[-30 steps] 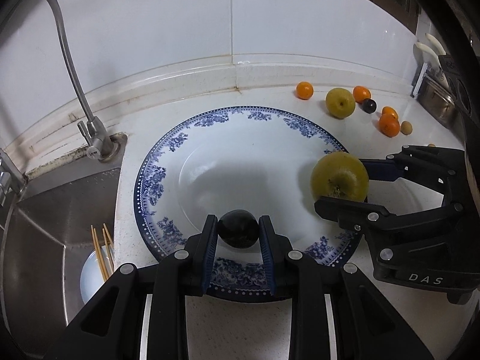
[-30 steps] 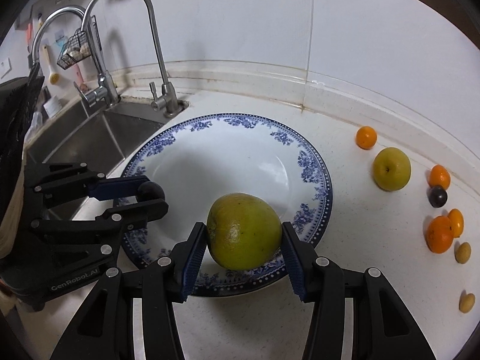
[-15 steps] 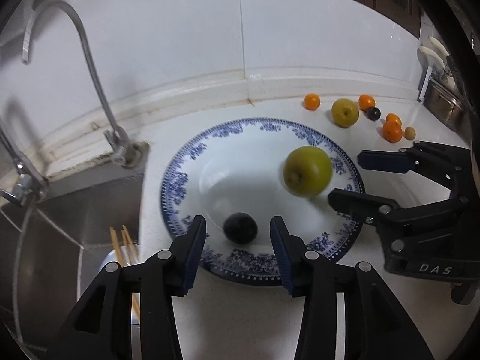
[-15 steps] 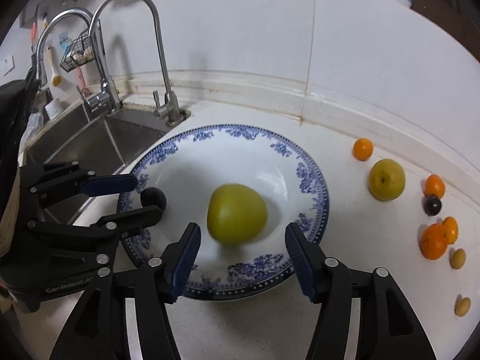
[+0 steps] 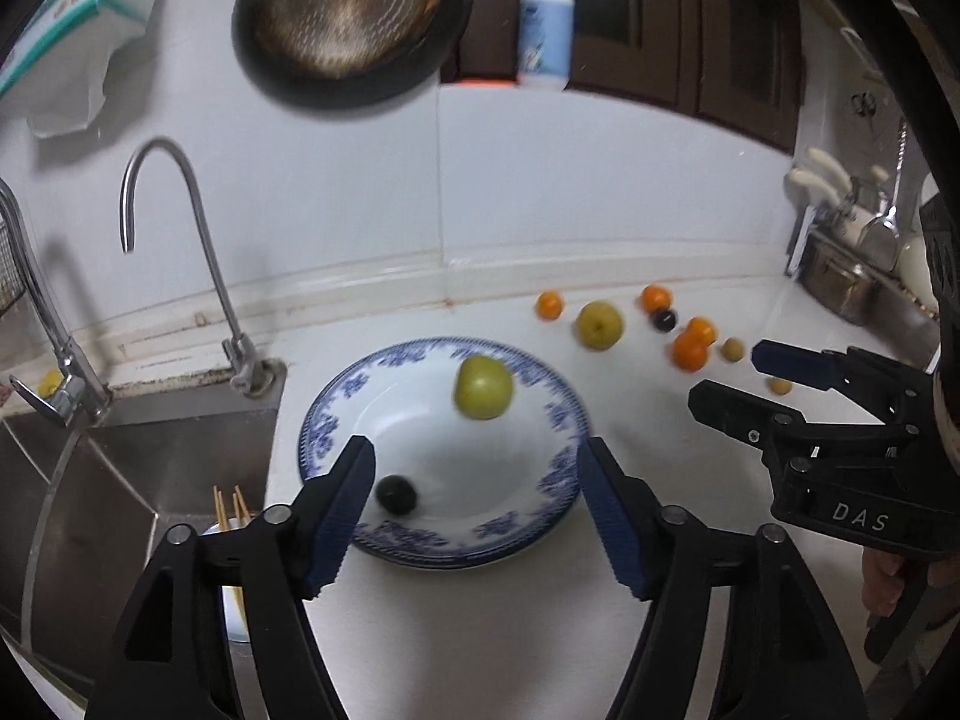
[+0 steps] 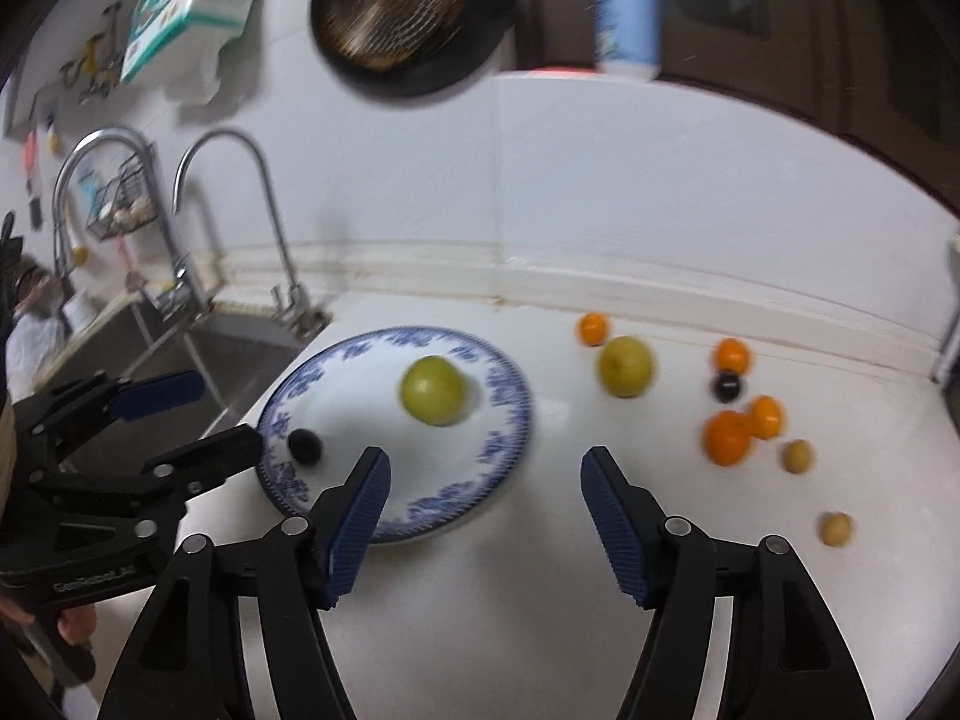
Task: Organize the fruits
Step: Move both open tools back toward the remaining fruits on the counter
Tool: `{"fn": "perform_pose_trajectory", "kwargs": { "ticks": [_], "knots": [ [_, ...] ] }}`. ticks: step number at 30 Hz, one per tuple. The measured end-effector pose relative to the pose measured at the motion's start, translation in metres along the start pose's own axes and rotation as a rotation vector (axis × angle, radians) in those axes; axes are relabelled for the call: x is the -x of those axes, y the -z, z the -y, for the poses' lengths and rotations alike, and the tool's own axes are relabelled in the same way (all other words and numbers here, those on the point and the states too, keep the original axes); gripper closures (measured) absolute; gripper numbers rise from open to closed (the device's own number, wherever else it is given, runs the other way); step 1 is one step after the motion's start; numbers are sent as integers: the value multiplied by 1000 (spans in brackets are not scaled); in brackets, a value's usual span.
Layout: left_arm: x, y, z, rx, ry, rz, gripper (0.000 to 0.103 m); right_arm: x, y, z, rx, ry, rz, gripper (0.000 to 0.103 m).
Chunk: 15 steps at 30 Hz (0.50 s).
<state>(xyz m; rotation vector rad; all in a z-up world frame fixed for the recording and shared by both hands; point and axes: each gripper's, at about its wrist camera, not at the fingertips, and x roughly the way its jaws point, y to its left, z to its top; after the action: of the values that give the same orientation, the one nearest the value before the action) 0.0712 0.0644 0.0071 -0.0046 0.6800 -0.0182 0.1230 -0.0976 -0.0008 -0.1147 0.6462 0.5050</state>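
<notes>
A blue-and-white plate (image 5: pixel 528 504) (image 6: pixel 510 420) sits on the white counter. On it lie a green pear (image 5: pixel 483 388) (image 6: pixel 433 390) and a small dark plum (image 5: pixel 396 495) (image 6: pixel 305 446). My left gripper (image 5: pixel 477 504) is open and empty, raised in front of the plate. My right gripper (image 6: pixel 485 510) is open and empty, raised at the plate's right front; it also shows in the left wrist view (image 5: pixel 741 381). A second yellow-green pear (image 6: pixel 624 366), several oranges (image 6: pixel 728 438), a dark plum (image 6: pixel 727 386) and small tan fruits (image 6: pixel 798 456) lie on the counter to the right.
A steel sink (image 5: pixel 120 480) with two faucets (image 5: pixel 198 228) lies left of the plate. Chopsticks in a white cup (image 5: pixel 231 516) stand in the sink. A pan (image 5: pixel 348 18) hangs on the wall; a soap bottle (image 5: pixel 545 24) stands above. A utensil rack (image 5: pixel 852 252) stands far right.
Both grippers let go of their fruit, opened wide and pulled back and up. The green pear and the dark plum now lie free on the plate.
</notes>
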Motion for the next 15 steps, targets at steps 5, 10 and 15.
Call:
{"fn": "perform_pose_trajectory", "kwargs": {
  "ticks": [5, 10, 15],
  "knots": [
    [6, -7, 27, -24, 47, 19, 27, 30, 7, 24, -44, 79, 37, 29],
    [1, -16, 54, -72, 93, 34, 27, 45, 16, 49, -106, 136, 49, 29],
    [-2, -26, 81, -119, 133, 68, 27, 62, 23, 76, -146, 207, 69, 29]
  ]
}}
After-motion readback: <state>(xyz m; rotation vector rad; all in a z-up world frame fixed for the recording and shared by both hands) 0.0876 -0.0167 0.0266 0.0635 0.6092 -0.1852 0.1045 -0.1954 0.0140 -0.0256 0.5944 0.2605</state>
